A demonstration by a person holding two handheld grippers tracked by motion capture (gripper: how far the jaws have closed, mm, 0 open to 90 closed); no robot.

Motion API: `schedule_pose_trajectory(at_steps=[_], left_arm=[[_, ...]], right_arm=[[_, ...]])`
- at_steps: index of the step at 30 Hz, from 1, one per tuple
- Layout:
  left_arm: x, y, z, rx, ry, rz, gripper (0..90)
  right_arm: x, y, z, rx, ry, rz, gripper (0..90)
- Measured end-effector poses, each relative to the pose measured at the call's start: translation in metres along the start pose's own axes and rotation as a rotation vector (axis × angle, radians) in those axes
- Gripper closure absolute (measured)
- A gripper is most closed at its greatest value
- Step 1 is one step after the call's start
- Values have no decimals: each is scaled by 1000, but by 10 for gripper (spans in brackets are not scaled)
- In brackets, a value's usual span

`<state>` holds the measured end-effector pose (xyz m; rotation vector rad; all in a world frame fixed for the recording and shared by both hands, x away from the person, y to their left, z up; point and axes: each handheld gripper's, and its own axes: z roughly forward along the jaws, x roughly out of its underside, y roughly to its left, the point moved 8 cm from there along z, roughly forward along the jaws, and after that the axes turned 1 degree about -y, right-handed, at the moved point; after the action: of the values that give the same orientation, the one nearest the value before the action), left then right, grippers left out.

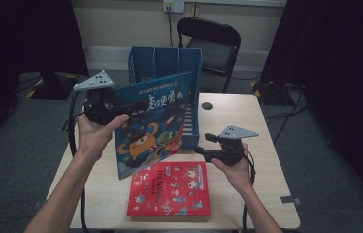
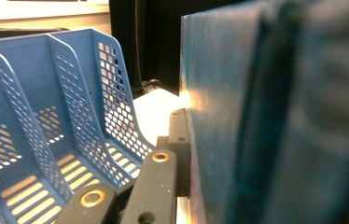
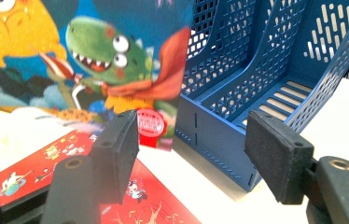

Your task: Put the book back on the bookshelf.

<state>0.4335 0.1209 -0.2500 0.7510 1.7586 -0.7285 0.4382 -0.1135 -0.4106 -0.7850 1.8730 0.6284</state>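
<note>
So the blue picture book [image 1: 153,121] was gripped at its upper left edge by the left gripper [image 1: 121,108], and the jaws were clamped tight on the cover. From the high view the book was held upright and a bit tilted, lifted off the table [image 1: 267,160], with its lower corner seen just above the red book [image 1: 169,189]. That red book was lying flat near the front edge of the table, cover up. In the left gripper view the dark blue cover [image 2: 228,116] was pressed hard against the one black jaw that could be made out there, and the other jaw was hidden behind the book.

The blue file rack [image 1: 167,65] was found at the far side of the table, right behind the held book, its slots open toward the person. Whether the book was touching the rack couldn't be told from above; the right edge of the cover overlapped it in that view.

The right gripper [image 1: 203,148] was held low over the table, just right of the book's bottom corner. Its fingers [image 3: 116,140] were spread apart with nothing between them, pointed at the rack's front corner [image 3: 210,135] and the cartoon dinosaur cover [image 3: 112,56].
</note>
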Motion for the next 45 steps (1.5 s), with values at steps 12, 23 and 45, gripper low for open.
schedule_pose_trajectory(at_steps=[12, 23, 45], left_arm=[[-20, 15, -10, -52, -18, -16, 835], [-27, 31, -22, -131, -47, -30, 835], [-23, 59, -42, -210, -65, -80, 835]], right_arm=[[1, 0, 1, -3, 7, 1, 349], [2, 1, 2, -6, 13, 4, 348], [6, 4, 7, -22, 37, 0, 345]])
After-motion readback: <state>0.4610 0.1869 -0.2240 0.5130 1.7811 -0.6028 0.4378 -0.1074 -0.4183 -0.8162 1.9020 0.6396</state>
